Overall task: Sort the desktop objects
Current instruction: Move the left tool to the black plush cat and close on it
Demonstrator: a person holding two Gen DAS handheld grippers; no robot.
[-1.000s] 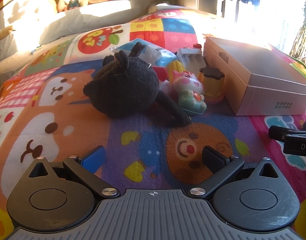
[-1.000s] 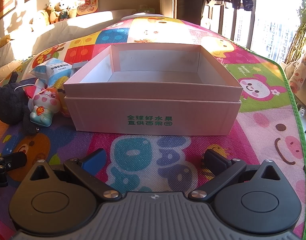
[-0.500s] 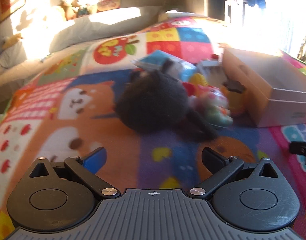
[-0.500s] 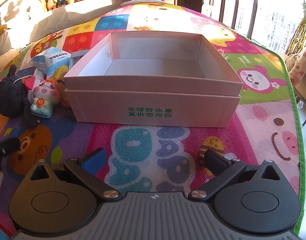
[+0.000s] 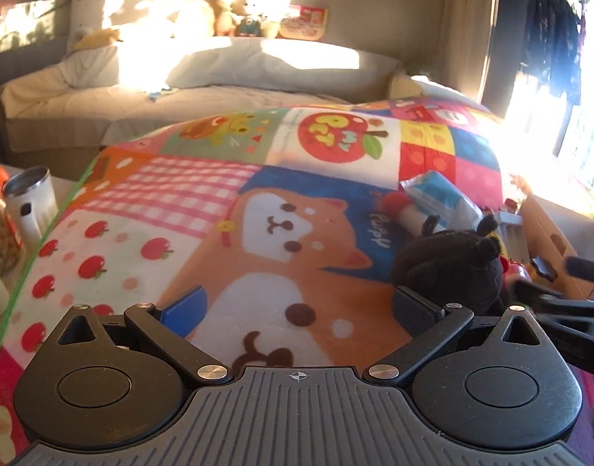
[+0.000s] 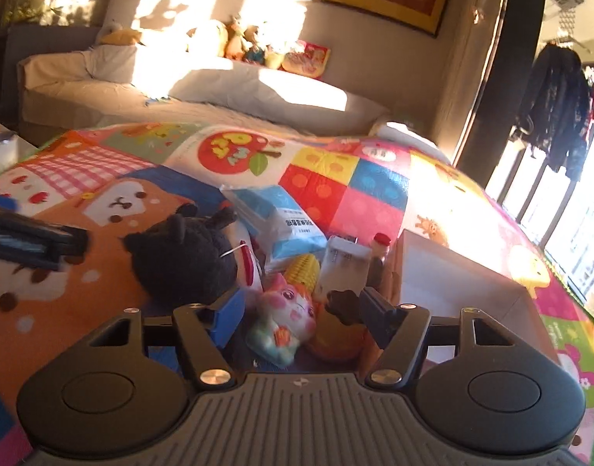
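- Two grippers up: my right gripper [image 6: 300,314] has its jaws closing, with the cat figurine [image 6: 283,324] sitting between the pads; I can't see either pad pressing on it yet.
- My left gripper [image 5: 297,306] is spread wide over bare play mat [image 5: 258,256], holding nothing.
- Figurine is wedged in the pile: black plush [image 6: 184,260] just left, corn cob [image 6: 302,270] behind, orange jar [image 6: 335,334] touching on the right.
- Risk: right finger catches the jar's dark lid instead, so I pinch two things or tip the jar.
- Risk: figurine looks glossy and rounded, so it could squirt out of an off-centre grip.
- Risk: left finger snags plush fabric and drags it along.
- White box [image 6: 452,283] sits just right; a careless lift could clip its wall.
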